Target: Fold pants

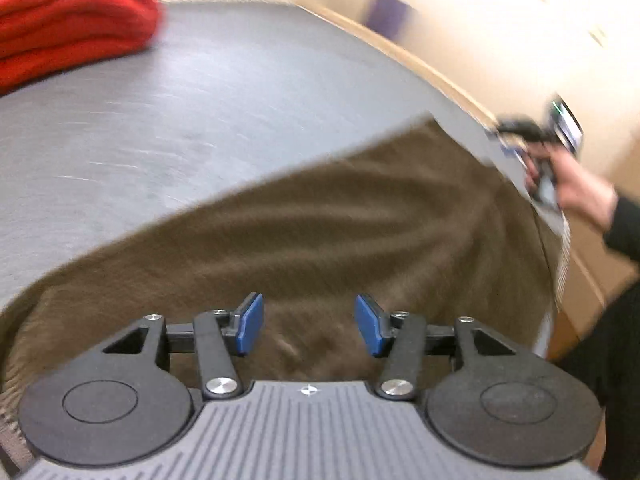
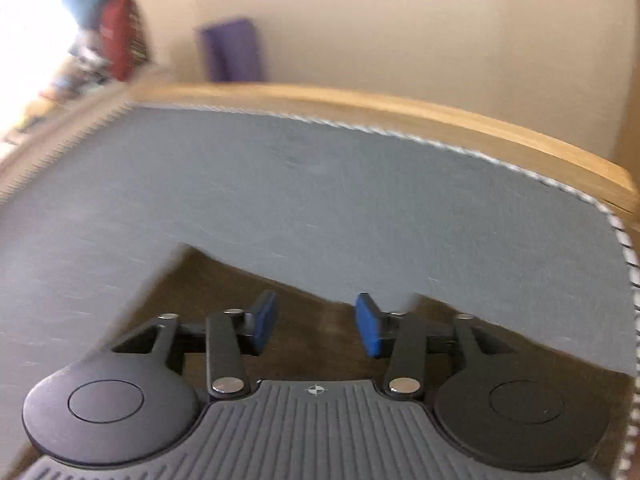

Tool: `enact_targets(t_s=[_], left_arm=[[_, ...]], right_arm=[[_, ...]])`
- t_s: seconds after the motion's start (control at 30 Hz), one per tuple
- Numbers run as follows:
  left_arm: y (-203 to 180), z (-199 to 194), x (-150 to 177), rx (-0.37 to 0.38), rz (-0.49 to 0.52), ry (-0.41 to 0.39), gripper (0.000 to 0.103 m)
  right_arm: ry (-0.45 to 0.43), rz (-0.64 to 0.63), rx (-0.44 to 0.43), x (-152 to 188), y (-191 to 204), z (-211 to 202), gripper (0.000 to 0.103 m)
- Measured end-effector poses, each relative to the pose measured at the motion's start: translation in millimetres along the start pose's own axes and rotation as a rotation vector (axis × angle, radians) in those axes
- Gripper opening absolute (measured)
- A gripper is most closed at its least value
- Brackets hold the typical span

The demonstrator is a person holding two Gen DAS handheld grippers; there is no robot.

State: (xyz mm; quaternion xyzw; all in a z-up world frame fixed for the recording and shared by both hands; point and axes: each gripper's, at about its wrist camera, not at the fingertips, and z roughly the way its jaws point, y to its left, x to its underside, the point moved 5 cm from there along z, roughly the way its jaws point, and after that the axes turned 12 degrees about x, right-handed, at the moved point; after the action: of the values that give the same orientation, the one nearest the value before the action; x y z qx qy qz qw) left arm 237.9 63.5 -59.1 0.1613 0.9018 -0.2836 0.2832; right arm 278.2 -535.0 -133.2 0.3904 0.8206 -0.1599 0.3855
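Observation:
Brown pants (image 1: 320, 224) lie spread flat across the grey mattress (image 1: 180, 112), reaching from the near left to the far right edge. My left gripper (image 1: 309, 324) hovers over the near part of the cloth, its blue pads apart with nothing between them. The right gripper (image 1: 536, 152) shows in the left wrist view at the far right, held by a hand above the pants' far end. In the right wrist view the right gripper (image 2: 317, 326) stands open above a corner of the brown pants (image 2: 224, 284), nothing pinched in it.
A folded red blanket (image 1: 68, 20) lies at the far left of the mattress. A wooden bed frame (image 2: 400, 112) borders the mattress's far side, with a cream wall and a purple object (image 2: 234, 50) behind. A person's dark sleeve (image 1: 624, 232) is at the right.

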Motion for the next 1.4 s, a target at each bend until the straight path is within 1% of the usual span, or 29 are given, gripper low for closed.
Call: enact_targets(t_s=[0.07, 0.1, 0.13, 0.17, 0.2, 0.23, 0.3, 0.33, 0.4, 0.5, 0.57, 0.6, 0.63, 0.67, 0.73, 0.77, 0.83, 0.87, 0.9, 0.97, 1.0, 1.03, 1.07, 1.13, 1.23, 1.3, 1.37, 1.4], left_arm=[[21, -15, -8, -0.105, -0.066, -0.066, 0.058], [33, -22, -10, -0.162, -0.101, -0.09, 0.061], [48, -30, -13, -0.227, -0.155, -0.115, 0.062], [61, -37, -15, -0.276, -0.205, -0.136, 0.064], [77, -47, -14, -0.331, -0.265, -0.158, 0.067], [91, -55, -12, -0.376, -0.318, -0.172, 0.068], [115, -72, -9, -0.438, -0.42, -0.189, 0.069], [126, -80, -5, -0.466, -0.469, -0.194, 0.071], [146, -95, 2, -0.519, -0.549, -0.193, 0.073], [167, -116, 12, -0.563, -0.593, -0.167, 0.077], [179, -128, 18, -0.598, -0.612, -0.141, 0.08], [185, -131, 21, -0.608, -0.627, -0.129, 0.08], [185, -126, 24, -0.611, -0.639, -0.121, 0.08], [186, -127, 29, -0.609, -0.65, -0.115, 0.08], [190, -132, 35, -0.611, -0.667, -0.106, 0.08], [190, -131, 35, -0.612, -0.666, -0.105, 0.08], [188, -131, 35, -0.608, -0.651, -0.108, 0.08], [186, -131, 33, -0.605, -0.642, -0.11, 0.08], [184, -132, 32, -0.6, -0.633, -0.113, 0.08], [183, -130, 30, -0.588, -0.617, -0.121, 0.08], [184, -127, 28, -0.584, -0.613, -0.12, 0.08], [183, -124, 27, -0.583, -0.612, -0.115, 0.08], [183, -123, 27, -0.583, -0.611, -0.113, 0.08], [181, -122, 25, -0.582, -0.606, -0.11, 0.08], [182, -115, 28, -0.578, -0.591, -0.081, 0.08], [183, -111, 35, -0.589, -0.579, -0.055, 0.08], [190, -105, 48, -0.64, -0.57, 0.004, 0.078], [195, -102, 56, -0.676, -0.561, 0.044, 0.075]], right_arm=[[0.022, -0.046, -0.135, 7, 29, -8, 0.054], [0.04, -0.076, -0.198, 13, 44, -10, 0.054], [0.057, -0.105, -0.24, 20, 58, -12, 0.054], [0.08, -0.14, -0.275, 28, 74, -12, 0.055], [0.106, -0.168, -0.297, 34, 93, -11, 0.055], [0.139, -0.184, -0.319, 44, 107, -9, 0.055], [0.241, -0.162, -0.367, 60, 133, 6, 0.056], [0.292, -0.139, -0.373, 67, 144, 15, 0.056], [0.321, -0.108, -0.333, 74, 158, 25, 0.056], [0.328, -0.114, -0.231, 88, 174, 43, 0.058], [0.256, -0.176, -0.175, 88, 186, 43, 0.058], [0.228, -0.222, -0.142, 91, 193, 42, 0.055], [0.193, -0.251, -0.102, 91, 198, 43, 0.032], [0.169, -0.253, -0.089, 90, 197, 45, 0.01], [0.158, -0.198, -0.099, 85, 193, 52, 0.005], [0.118, -0.16, -0.091, 79, 189, 52, 0.005], [0.018, -0.064, -0.089, 60, 182, 50, 0.005], [-0.006, -0.053, -0.089, 55, 184, 52, 0.005], [0.007, -0.058, -0.094, 53, 185, 54, 0.005], [0.107, -0.044, -0.103, 59, 183, 67, 0.008], [0.134, -0.036, -0.09, 60, 179, 68, 0.009], [0.131, -0.023, -0.076, 60, 174, 65, 0.012], [0.118, -0.017, -0.069, 58, 172, 57, 0.018], [0.093, -0.018, -0.079, 50, 173, 42, 0.019], [0.033, -0.01, -0.173, 31, 175, -1, 0.02], [-0.021, -0.024, -0.239, 20, 177, -39, 0.026], [-0.07, -0.039, -0.313, 10, 174, -76, 0.038], [-0.092, -0.053, -0.347, 9, 172, -94, 0.04]])
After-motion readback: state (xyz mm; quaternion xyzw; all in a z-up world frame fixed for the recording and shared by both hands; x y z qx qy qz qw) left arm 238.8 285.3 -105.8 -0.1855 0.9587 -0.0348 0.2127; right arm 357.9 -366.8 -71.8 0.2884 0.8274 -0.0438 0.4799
